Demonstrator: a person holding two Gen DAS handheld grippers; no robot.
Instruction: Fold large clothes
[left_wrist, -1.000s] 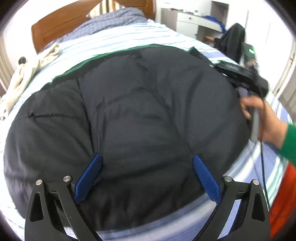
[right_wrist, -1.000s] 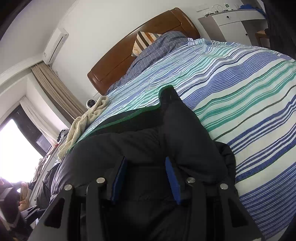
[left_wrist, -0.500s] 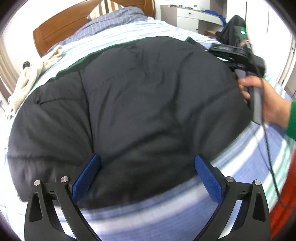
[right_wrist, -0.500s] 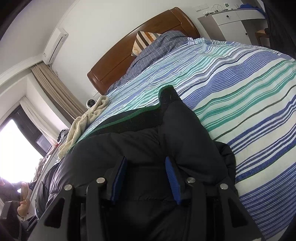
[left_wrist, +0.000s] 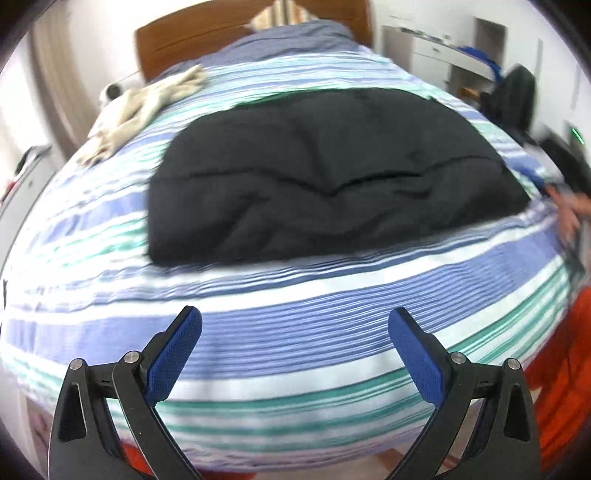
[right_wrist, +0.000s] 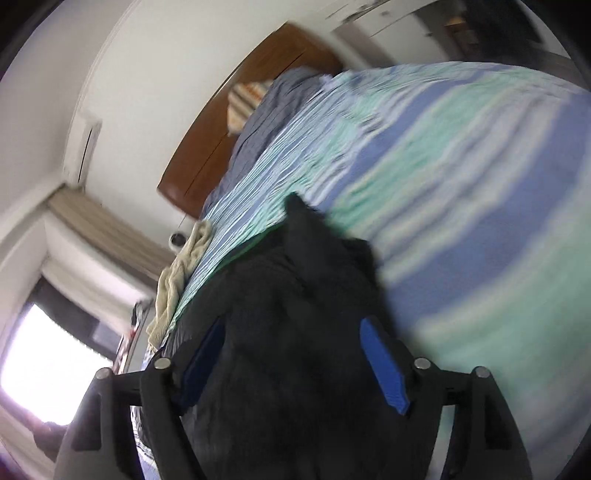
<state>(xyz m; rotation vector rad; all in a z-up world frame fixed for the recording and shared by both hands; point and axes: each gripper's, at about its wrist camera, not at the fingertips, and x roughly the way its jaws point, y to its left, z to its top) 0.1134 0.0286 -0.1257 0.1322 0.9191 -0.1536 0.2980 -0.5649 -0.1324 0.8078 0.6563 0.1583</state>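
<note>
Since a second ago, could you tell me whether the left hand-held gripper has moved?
Yes. The left hand-held gripper has pulled back off the black jacket; its fingers now hang over the striped bedspread.

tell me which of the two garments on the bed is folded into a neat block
The black padded jacket, squared off mid-bed on the striped cover. The cream garment lies crumpled and strung out near the headboard.

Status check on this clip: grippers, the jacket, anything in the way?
Left gripper open, empty, over the striped bedcover. Right gripper jaws opening, black jacket between them. Jacket folded on bed. Cream towel lies beyond it.
</note>
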